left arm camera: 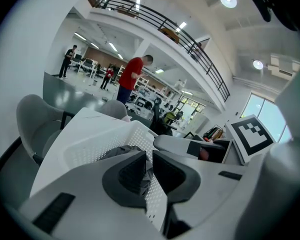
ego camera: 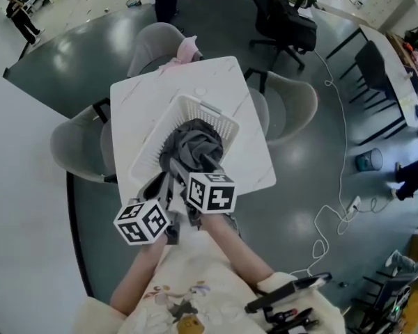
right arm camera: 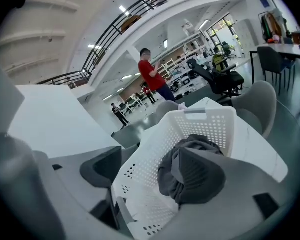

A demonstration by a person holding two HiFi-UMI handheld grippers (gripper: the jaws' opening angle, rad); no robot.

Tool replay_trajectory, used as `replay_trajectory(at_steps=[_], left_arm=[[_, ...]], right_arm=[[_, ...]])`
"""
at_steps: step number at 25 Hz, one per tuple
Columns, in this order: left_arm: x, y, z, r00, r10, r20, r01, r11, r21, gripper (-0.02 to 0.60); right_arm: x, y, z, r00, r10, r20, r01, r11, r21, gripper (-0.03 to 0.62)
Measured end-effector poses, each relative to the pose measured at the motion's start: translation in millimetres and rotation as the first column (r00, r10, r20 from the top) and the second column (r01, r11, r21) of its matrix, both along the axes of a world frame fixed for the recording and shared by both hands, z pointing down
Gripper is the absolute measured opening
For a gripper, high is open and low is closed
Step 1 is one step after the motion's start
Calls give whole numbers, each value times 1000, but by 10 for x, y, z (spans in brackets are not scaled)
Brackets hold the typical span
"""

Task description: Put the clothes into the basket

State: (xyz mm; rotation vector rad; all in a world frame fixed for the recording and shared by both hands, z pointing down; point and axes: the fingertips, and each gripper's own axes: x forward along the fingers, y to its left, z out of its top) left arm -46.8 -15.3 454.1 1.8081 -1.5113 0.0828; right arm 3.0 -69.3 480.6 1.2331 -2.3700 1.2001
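A white perforated basket [ego camera: 210,111] stands on the white table [ego camera: 254,165] and holds a heap of dark grey clothes [ego camera: 195,143]. My right gripper [ego camera: 200,160] reaches over the basket's near rim with its jaws wide open. In the right gripper view the basket [right arm camera: 210,124] fills the gap of the right gripper [right arm camera: 150,169], and the grey clothes [right arm camera: 167,176] lie against the right finger, not pinched. My left gripper [ego camera: 159,185] hovers at the basket's near left corner. In its own view the left gripper [left arm camera: 149,171] is shut, with nothing between the pads.
A pink cloth [ego camera: 187,49] lies at the table's far edge over a grey chair. More grey chairs [ego camera: 76,145] [ego camera: 296,103] ring the table. A black office chair [ego camera: 285,19] stands farther back. A person in a red top [right arm camera: 151,74] stands far off.
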Motion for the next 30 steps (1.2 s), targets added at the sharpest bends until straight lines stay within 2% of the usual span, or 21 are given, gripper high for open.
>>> replay_trajectory(at_steps=[8, 15, 18, 21, 24, 28, 30], left_arm=[[-79, 170, -107, 1000, -21, -9, 21, 999, 26, 48], [-109, 389, -162, 1000, -24, -16, 24, 999, 29, 48], [-124, 454, -176, 999, -21, -26, 22, 999, 29, 48], [-164, 470, -156, 999, -34, -37, 36, 999, 33, 48], [-182, 537, -134, 999, -37, -35, 38, 999, 32, 48], [-124, 563, -151, 1000, -11, -10, 12, 999, 46, 48], [-55, 577, -170, 1000, 16, 25, -18, 998, 60, 48]], right_arm=[[-60, 241, -50, 999, -38, 11, 38, 999, 14, 338], [74, 513, -71, 998, -30, -51, 34, 997, 65, 178], [82, 580, -127, 999, -31, -37, 34, 995, 91, 123], [30, 611, -163, 998, -62, -5, 62, 990, 123, 118], [73, 754, -182, 996, -89, -25, 92, 984, 155, 111], [215, 856, -274, 995, -80, -57, 92, 968, 232, 56], [278, 862, -350, 996, -75, -41, 83, 960, 267, 44]])
